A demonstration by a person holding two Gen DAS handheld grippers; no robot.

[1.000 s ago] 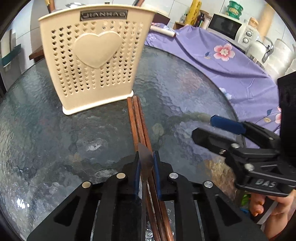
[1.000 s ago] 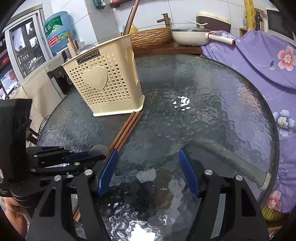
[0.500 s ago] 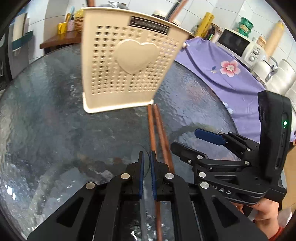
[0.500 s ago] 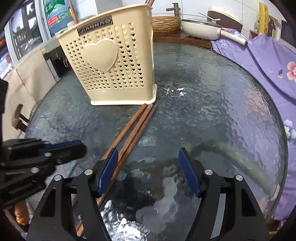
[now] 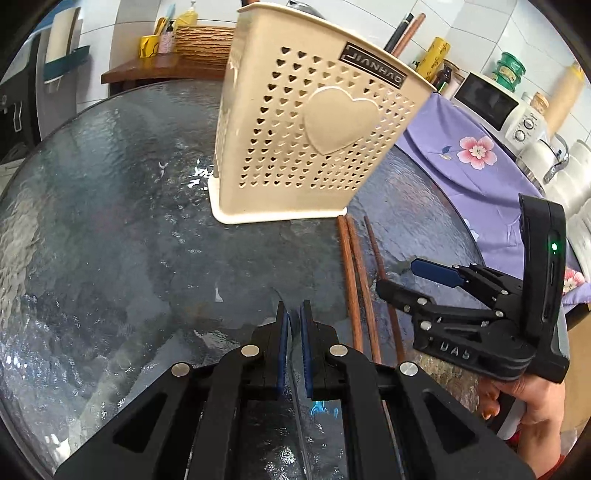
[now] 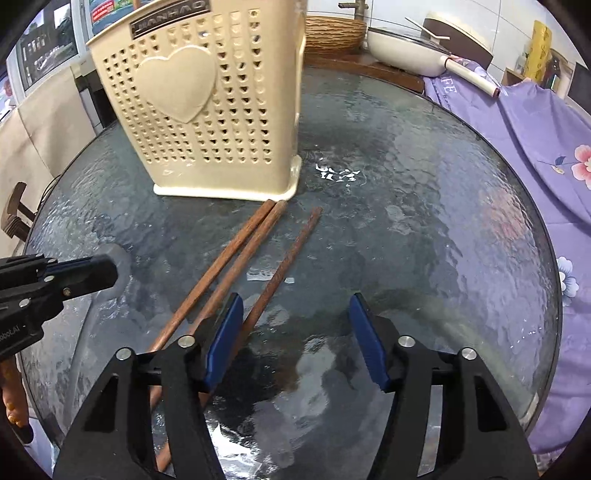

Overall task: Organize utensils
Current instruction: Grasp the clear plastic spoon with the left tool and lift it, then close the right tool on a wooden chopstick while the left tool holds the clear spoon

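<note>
Three brown chopsticks lie on the round glass table (image 5: 110, 221), their far tips at the foot of the cream heart-holed utensil holder (image 5: 314, 147) (image 6: 199, 110). Two lie as a pair (image 6: 236, 254) (image 5: 351, 266); the third chopstick (image 6: 291, 254) (image 5: 376, 251) is slightly apart. My right gripper (image 6: 295, 299) (image 5: 400, 276) hangs over their near ends with its jaws closing. The single chopstick runs just inside its left pad (image 6: 225, 332), and no pad presses on it. My left gripper (image 5: 291, 321) (image 6: 107, 267) is shut on nothing, left of the chopsticks.
A purple flowered cloth (image 6: 535, 122) covers the table's right side. Behind it stand a microwave (image 5: 487, 99), a white pan (image 6: 406, 48) and a wicker basket (image 6: 332, 33) on a wooden shelf. Dark utensil handles (image 5: 402, 33) stick out of the holder. A hand (image 5: 528, 398) holds the right gripper.
My left gripper has slid left off the chopsticks, which now lie to its right. One chopstick has parted from the pair. The right gripper moved in over them and its jaws narrowed.
</note>
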